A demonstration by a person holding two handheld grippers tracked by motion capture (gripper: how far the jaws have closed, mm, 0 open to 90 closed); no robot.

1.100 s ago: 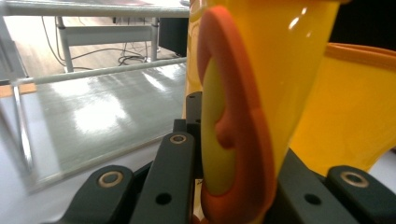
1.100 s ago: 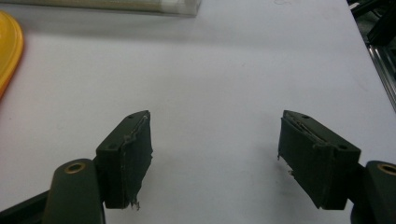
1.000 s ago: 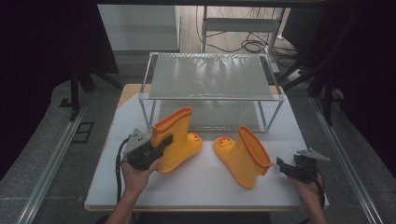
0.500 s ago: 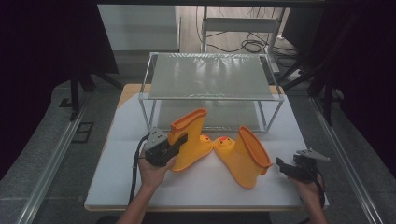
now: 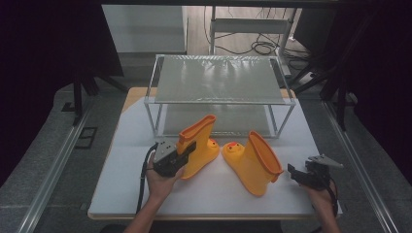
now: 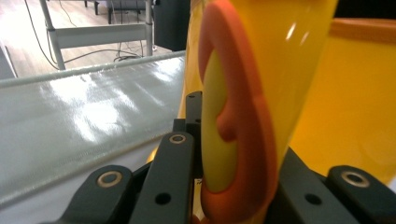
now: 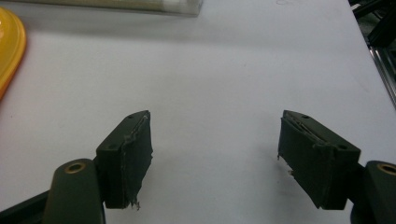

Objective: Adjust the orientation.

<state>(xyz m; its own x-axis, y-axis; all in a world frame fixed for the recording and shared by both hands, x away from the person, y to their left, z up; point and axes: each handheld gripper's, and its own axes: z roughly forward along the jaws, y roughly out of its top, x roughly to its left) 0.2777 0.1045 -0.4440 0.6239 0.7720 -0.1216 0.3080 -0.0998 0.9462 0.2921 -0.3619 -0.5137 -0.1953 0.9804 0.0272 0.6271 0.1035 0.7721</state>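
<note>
Two yellow rubber boots with orange rims and duck faces sit toe to toe on the white table. My left gripper is shut on the left boot, gripping the shaft just below its rim. In the left gripper view the orange rim and the boot's wall are pinched between the jaws of my left gripper. The right boot leans to the right with nothing holding it. My right gripper rests open just right of it. Only bare table lies between the pads of my right gripper.
A two-tier metal rack with translucent shelves stands at the back of the table, right behind the boots. The table's right edge is close to my right hand. A sliver of the right boot shows in the right gripper view.
My left hand has carried the left boot rightward, so its toe now nearly meets the right boot's toe. The right gripper and right boot stayed put.
</note>
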